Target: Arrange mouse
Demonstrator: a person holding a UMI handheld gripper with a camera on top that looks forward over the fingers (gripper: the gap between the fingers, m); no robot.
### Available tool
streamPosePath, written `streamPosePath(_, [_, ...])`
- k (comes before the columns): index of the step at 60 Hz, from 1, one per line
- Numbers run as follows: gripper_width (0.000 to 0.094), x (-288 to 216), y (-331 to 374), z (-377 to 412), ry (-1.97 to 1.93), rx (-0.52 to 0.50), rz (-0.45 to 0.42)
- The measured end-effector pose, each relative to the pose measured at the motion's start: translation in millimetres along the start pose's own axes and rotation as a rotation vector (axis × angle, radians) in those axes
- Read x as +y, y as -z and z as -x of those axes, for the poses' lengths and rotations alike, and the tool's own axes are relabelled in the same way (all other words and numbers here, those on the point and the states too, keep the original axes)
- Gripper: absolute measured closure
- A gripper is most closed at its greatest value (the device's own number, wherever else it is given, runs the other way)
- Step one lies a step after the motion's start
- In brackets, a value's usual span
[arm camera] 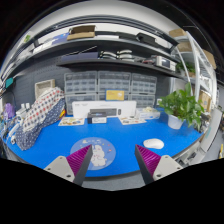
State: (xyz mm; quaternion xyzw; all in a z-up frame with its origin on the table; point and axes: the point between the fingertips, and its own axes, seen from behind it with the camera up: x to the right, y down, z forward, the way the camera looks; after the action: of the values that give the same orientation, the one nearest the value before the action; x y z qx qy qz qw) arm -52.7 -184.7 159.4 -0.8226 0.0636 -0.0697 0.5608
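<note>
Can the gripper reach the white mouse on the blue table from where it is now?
Probably yes. The mouse lies on the blue table just beyond the right finger, with nothing visible between. The gripper is open and empty, though it would need to shift right to straddle it.

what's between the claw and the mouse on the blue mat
Nothing visible. The white mouse lies on bare blue mat, ahead of the open claw and to its right-finger side. The round mouse pad sits just beyond the fingers, off that line.
</note>
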Motion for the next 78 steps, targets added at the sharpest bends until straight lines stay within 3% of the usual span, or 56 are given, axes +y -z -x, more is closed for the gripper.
streamPosePath(13, [0.0073,72,-11,-15,0.047,-0.068,0.091])
streamPosePath(28, [0.0077,114,-55,-120,0.062,-0.043,0.159])
streamPosePath(49, [0.0084,106,-156,-238,0.088,-0.076,0.194])
streamPosePath(64, [0.009,92,-221,-246,0.086,-0.175,0.212])
streamPosePath(78, [0.012,77,-271,-241,0.058,-0.189,0.234])
